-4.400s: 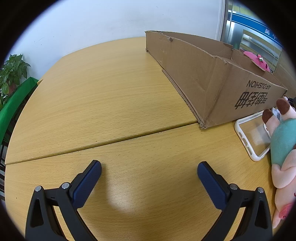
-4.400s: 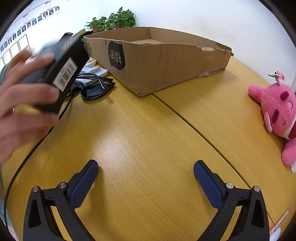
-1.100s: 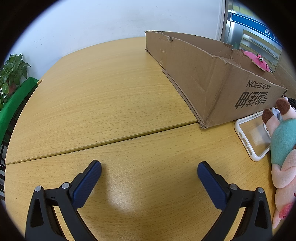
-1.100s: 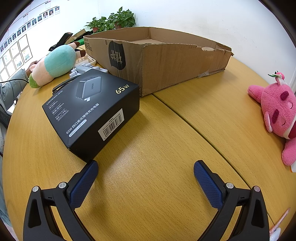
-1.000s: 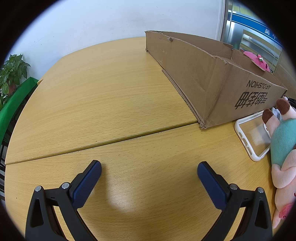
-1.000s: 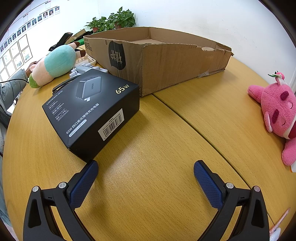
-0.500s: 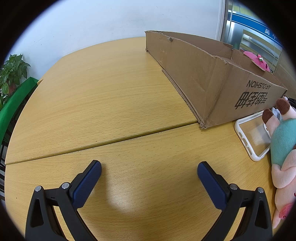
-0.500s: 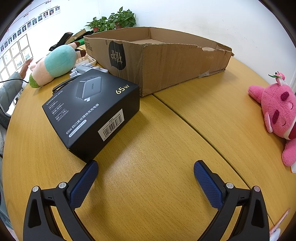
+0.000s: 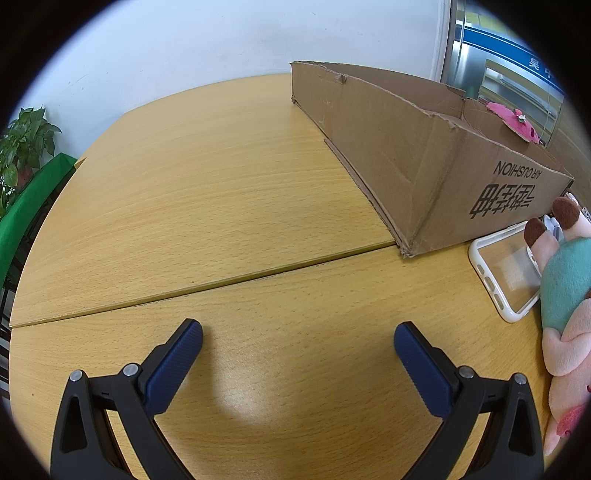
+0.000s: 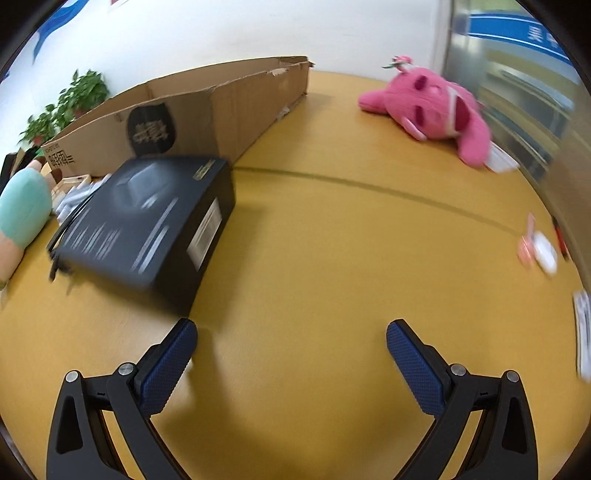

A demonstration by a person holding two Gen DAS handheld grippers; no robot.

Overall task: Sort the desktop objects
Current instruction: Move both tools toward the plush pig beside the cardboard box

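Jaws: both grippers, left gripper and right gripper, spread wide, holding nothing
Black box: on the wooden surface, just ahead-left of the right gripper
Cardboard box: behind it
Pink plush: far right
Phone case: beside the green plush

Potted green plants beside a white wall; blue sign over blurred glass doors.
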